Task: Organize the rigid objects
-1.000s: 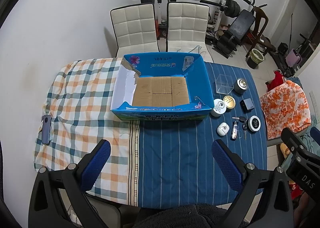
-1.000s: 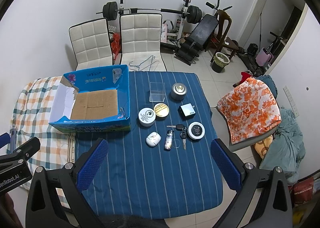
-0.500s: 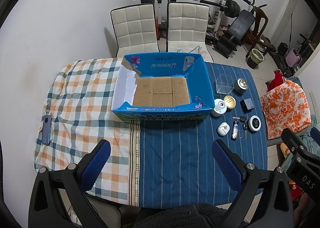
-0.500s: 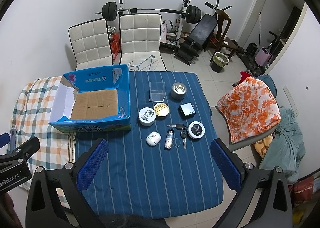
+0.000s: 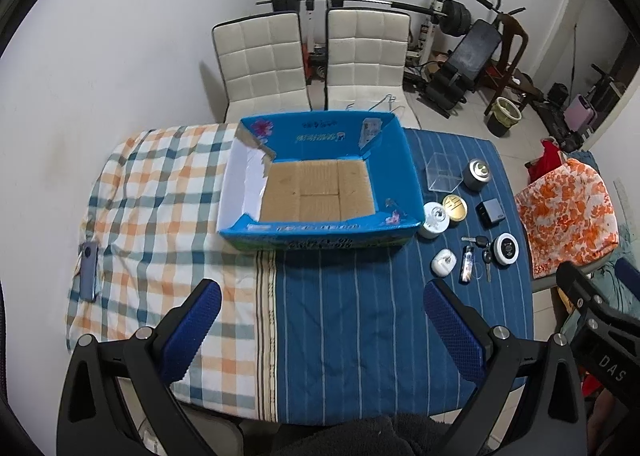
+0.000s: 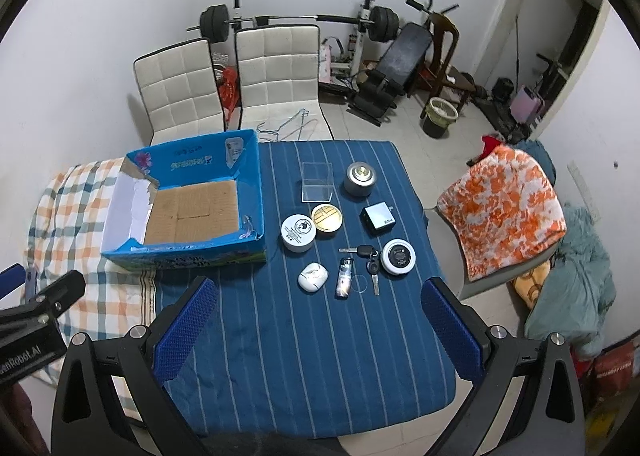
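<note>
Both my left fingers (image 5: 322, 330) and right fingers (image 6: 320, 330) hang spread wide and empty above the desk (image 6: 304, 356). Right of the blue box (image 6: 252, 176) lie tins (image 6: 298, 232), keys (image 6: 370, 260), a lighter (image 6: 345, 278) and a clear case (image 6: 317, 182), none blocked.

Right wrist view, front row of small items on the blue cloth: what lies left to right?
White earbud case → lighter → keys → round white-rimmed black disc.
</note>
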The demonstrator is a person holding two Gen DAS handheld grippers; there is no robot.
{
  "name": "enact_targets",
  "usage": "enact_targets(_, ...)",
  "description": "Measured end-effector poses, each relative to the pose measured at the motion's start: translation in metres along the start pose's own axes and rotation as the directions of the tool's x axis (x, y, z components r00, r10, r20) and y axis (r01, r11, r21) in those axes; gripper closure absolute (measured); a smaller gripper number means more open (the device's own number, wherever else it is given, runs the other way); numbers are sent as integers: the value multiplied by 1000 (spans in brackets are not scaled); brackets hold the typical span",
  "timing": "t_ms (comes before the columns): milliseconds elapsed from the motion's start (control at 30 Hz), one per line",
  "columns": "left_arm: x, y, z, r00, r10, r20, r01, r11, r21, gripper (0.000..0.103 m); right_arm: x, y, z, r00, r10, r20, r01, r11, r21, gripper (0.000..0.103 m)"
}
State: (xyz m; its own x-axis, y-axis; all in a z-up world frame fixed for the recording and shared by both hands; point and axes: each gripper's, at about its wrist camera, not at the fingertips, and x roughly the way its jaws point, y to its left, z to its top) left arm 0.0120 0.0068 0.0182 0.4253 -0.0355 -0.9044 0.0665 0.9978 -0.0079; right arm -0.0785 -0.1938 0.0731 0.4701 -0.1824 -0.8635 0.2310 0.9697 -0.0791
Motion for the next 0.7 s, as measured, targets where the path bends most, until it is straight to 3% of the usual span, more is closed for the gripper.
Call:
enact_targets(133,12,-14,32,996,-60,63,58,998,40,0,30,-27,17,1000,-16,-13,17,996,89,0)
enact_targets(300,58,-65,88,988,-124,89,116,989,88,0,110,-81,54,998,8,-70,6,983,185,0)
enact_targets(433,134,-123,135,983,-181,-35,184,978,95,0,203,-113,93,988,66,-136,-35,976,214,0)
enact_targets(567,208,-169,169,979,-147,-143,158,985,72,0,313,-132,136,973,70,-218,-29,983,184,1)
enact_targets(700,291,-200,189,952,-119,-282,128,992,13,0,399,-135,157,944,104,-312,-53,984,168,5)
